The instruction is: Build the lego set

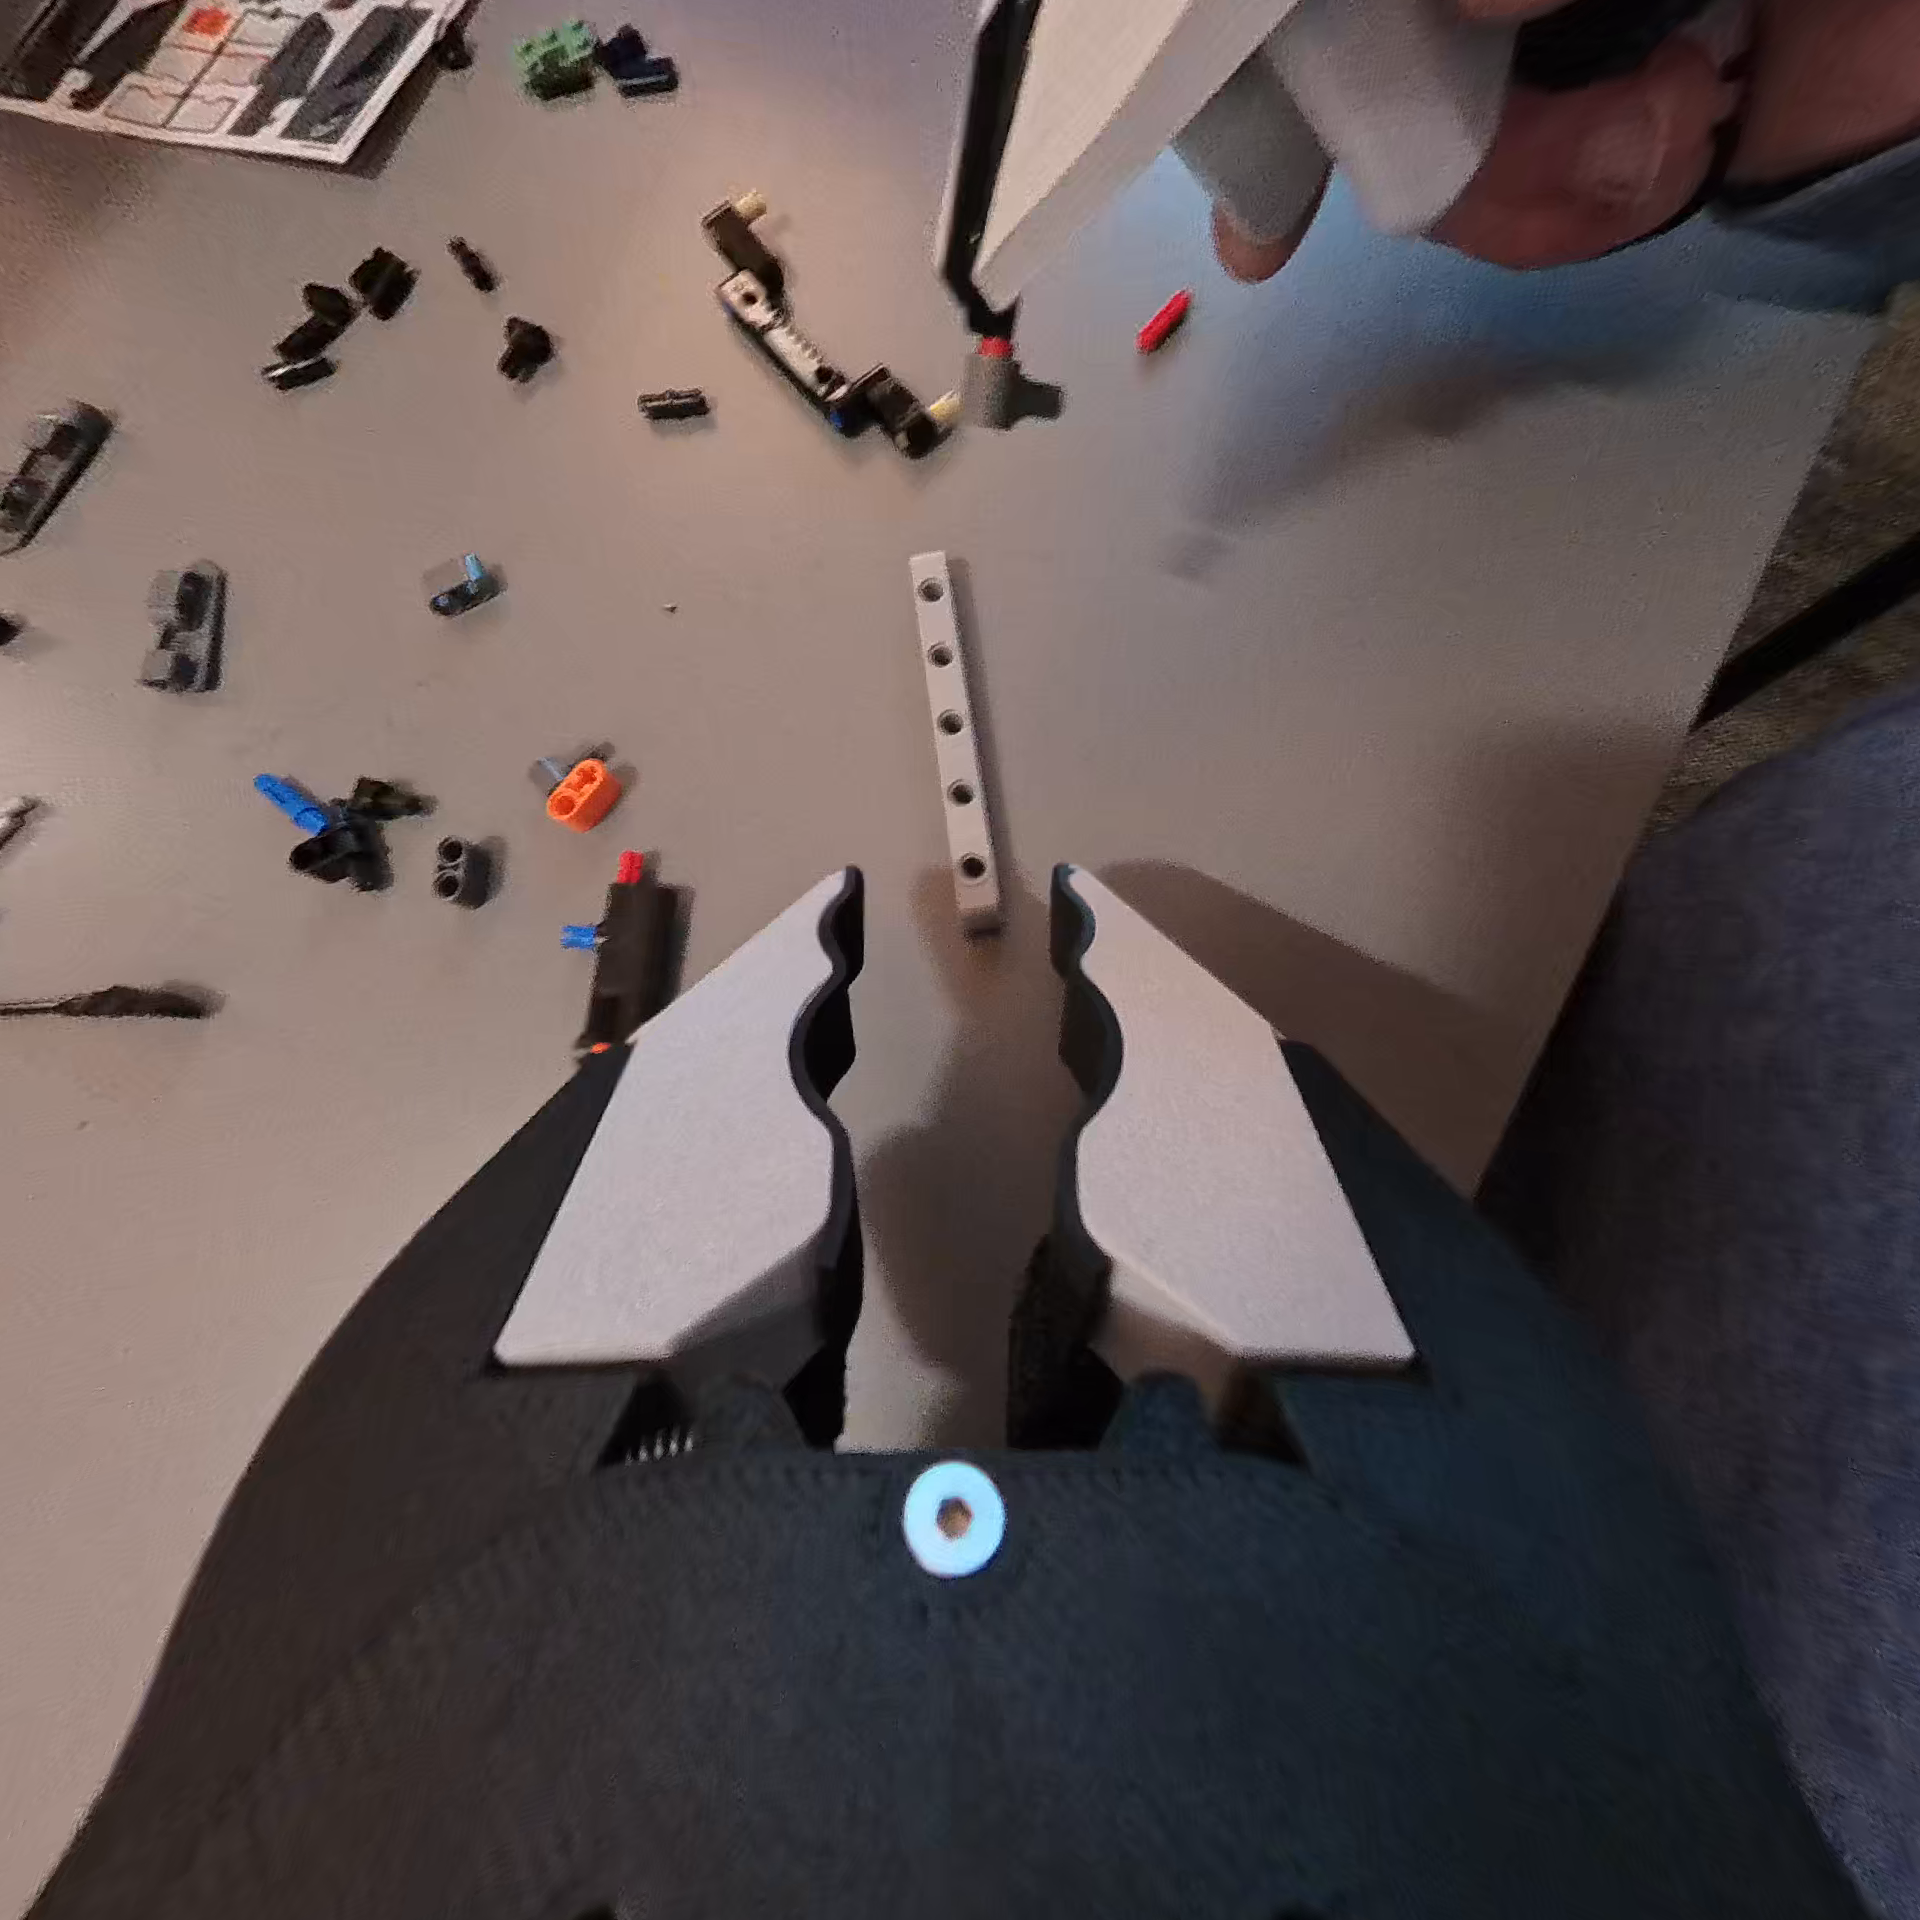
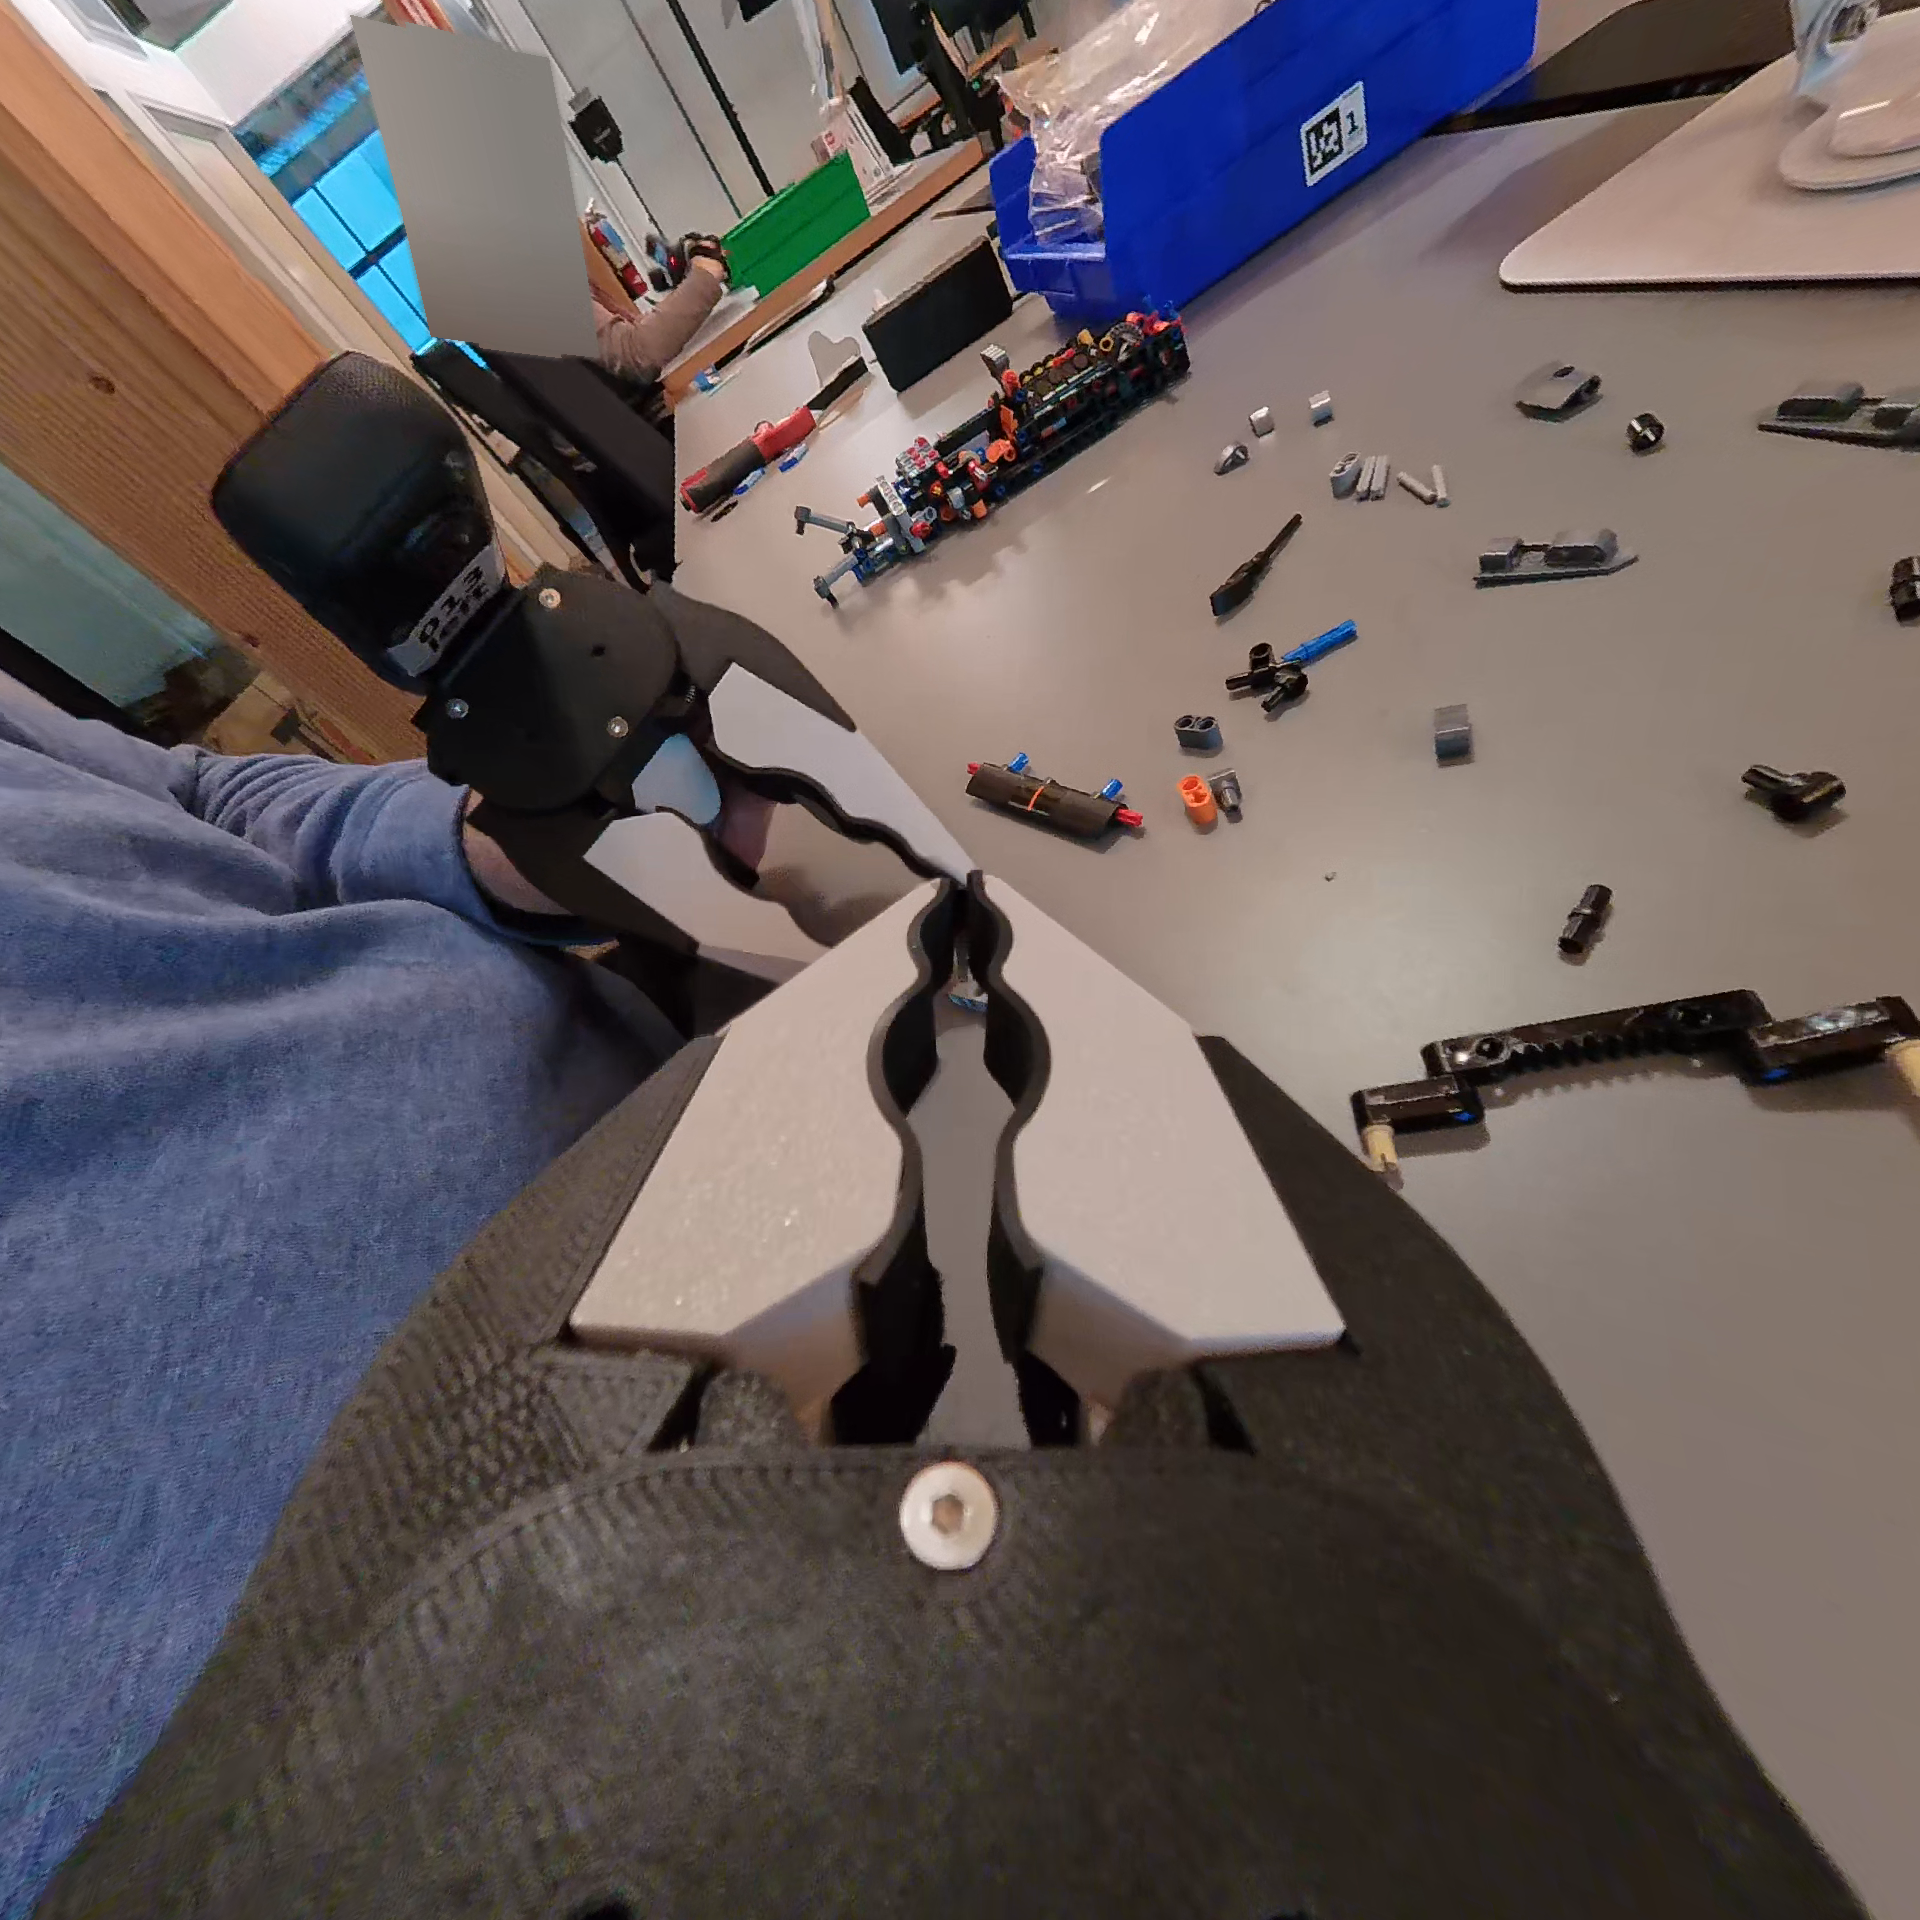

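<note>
The left claw [image 1: 956,914] hangs low over the grey bench [image 1: 1247,727] with its two fingers apart and nothing between them, and just in front of the tips lies a light grey beam [image 1: 954,727] with a row of round holes, pointing away from the claw. The right claw [image 2: 961,894] is closed together on a small piece: in the left wrist view it is a small grey connector with a red pin [image 1: 992,379] on top, held right at the tips, while in its own view only a bit of it shows deep between the fingers. Close to that piece rests a black rack assembly [image 1: 805,348] with tan pins at the ends, and many loose black, blue and orange parts are spread around – also the long half-built model [image 2: 1039,426] farther away, near a blue bin [image 2: 1247,156]. The instruction booklet [image 1: 229,73] lies at the far corner in the left wrist view. I judge the beam to be light, hard and stiff plastic, so it will not bend, but its smooth sides may slip or turn if it is pinched at one end. Better to take it across the two long sides near the middle – then it should stay level. The small connector is easy to lose if the grip loosens, so a firm and steady pinch is needed.
</note>
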